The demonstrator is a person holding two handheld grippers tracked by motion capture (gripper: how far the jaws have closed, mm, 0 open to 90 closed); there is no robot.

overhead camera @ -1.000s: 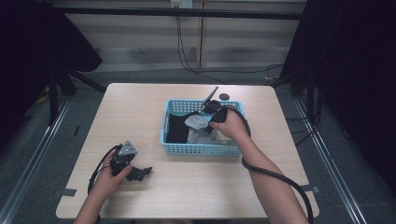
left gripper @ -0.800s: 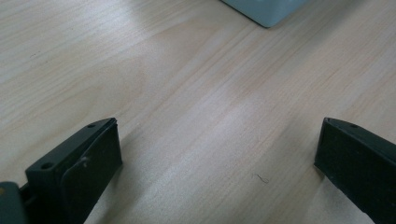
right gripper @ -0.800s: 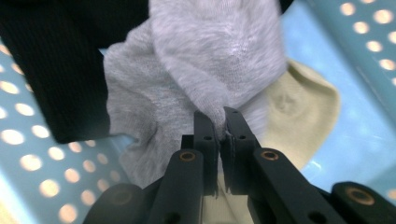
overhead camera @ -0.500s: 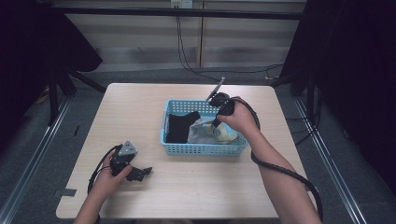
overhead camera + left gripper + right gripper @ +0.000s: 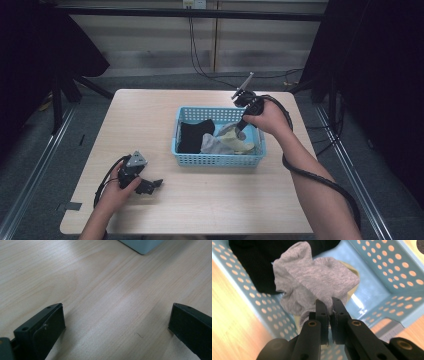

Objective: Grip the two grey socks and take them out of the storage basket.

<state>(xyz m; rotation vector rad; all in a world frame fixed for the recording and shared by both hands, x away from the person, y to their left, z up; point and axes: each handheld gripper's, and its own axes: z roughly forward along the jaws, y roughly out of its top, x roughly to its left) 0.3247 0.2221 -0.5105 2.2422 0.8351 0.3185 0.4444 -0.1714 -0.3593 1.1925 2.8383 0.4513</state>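
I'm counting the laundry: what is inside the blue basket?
In the blue basket: a black garment, a yellowish one, and a grey sock pinched by the right gripper. Anything beneath is covered.

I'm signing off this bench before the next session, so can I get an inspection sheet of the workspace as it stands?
Surface: light wooden table, bare around the basket.
Job's things: blue perforated basket mid-table; grey sock lifted above it; black sock and a pale yellowish sock lie inside.
Clutter: nothing seen.
Grippers: right gripper shut on an edge of the grey sock, over the basket; left gripper resting on the table near the front left, jaws wide open, nothing between them.
Cables: a black cable trails along the right forearm; another loops from the left gripper.
Surroundings: grey floor, dark curtains at both sides, wires hanging down the back wall.
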